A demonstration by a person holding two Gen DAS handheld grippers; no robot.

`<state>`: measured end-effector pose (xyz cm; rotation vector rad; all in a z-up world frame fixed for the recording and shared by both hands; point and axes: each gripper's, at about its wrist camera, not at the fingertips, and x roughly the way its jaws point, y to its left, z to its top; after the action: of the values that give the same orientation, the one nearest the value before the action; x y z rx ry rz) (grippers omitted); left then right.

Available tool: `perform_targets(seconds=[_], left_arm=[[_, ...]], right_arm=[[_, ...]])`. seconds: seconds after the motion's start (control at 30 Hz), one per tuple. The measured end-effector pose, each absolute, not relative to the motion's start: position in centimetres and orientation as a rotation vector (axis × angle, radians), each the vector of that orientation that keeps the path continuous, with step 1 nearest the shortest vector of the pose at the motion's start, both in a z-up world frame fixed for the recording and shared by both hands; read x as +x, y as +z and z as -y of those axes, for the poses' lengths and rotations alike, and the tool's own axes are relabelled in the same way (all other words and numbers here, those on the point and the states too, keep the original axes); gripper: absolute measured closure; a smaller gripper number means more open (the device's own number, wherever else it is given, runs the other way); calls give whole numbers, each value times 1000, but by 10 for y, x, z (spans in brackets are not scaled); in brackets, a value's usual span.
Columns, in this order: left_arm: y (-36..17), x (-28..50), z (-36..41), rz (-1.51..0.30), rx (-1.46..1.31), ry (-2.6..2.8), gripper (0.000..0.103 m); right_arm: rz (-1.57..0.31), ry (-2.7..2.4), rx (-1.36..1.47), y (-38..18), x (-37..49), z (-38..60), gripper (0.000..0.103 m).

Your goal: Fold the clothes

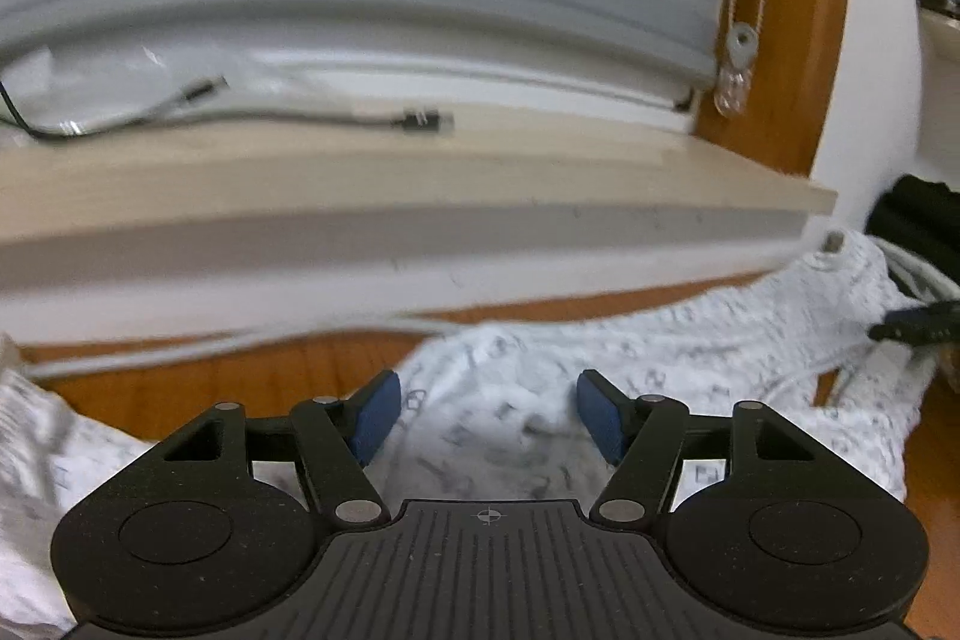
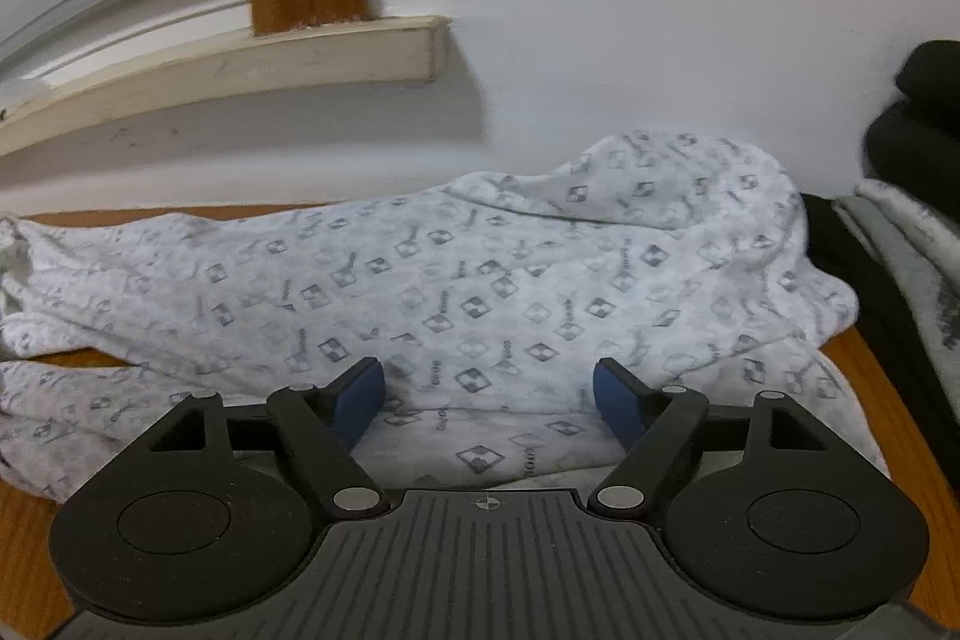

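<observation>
A white garment (image 2: 480, 280) printed with small grey diamond logos lies crumpled on a brown wooden table (image 2: 24, 520), its hood-like bulge toward the back right. My right gripper (image 2: 489, 400) hovers just above its near fold, blue pads (image 2: 360, 400) wide apart and gripping nothing. In the left wrist view the same white garment (image 1: 660, 352) spreads across the table (image 1: 210, 382). My left gripper (image 1: 489, 412) stands open over it, with cloth below the gap but no pad pressing on it. The other gripper's black tip (image 1: 918, 325) shows at the right edge.
A pale window sill (image 1: 420, 184) with a grey cable (image 1: 240, 115) juts out over the table's far edge. A wooden window frame (image 1: 792, 10) and a white wall (image 2: 600, 10) stand behind. Dark and grey clothes (image 2: 912, 220) pile at the right.
</observation>
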<state>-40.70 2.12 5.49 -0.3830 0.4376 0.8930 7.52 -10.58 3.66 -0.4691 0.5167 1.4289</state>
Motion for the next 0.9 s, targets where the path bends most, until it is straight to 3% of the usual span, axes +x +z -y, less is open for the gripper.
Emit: perform_targets(seconds=[0.13,0.27,0.47,0.53,0.57,0.6,0.63,0.9], left_arm=[[50,-407,-28,-442,-411,864,32],[51,-404,-22,-445,-376,850,25],[49,-407,-26,-441,-396,845,25],[51,-407,-23,-432,-374,848,25],[52,-407,-20,-427,-361,850,25],[53,-406,-17,-431,-342,851,25],[55,-403,-13,-441,-319,850,25],[83,-363,40,-412,-254,715,24]], right_arm=[[-488,1355,-390,44,93,136,30],[-468,1212,-370,51,112,169,30],[-608,1138,-327,43,135,171,30],[-623,1132,-319,41,137,164,41],[-616,1126,-321,41,135,164,61],[-615,1126,-325,43,135,165,91],[-623,1136,-322,45,137,170,99],[-379,1134,-202,134,144,257,100]])
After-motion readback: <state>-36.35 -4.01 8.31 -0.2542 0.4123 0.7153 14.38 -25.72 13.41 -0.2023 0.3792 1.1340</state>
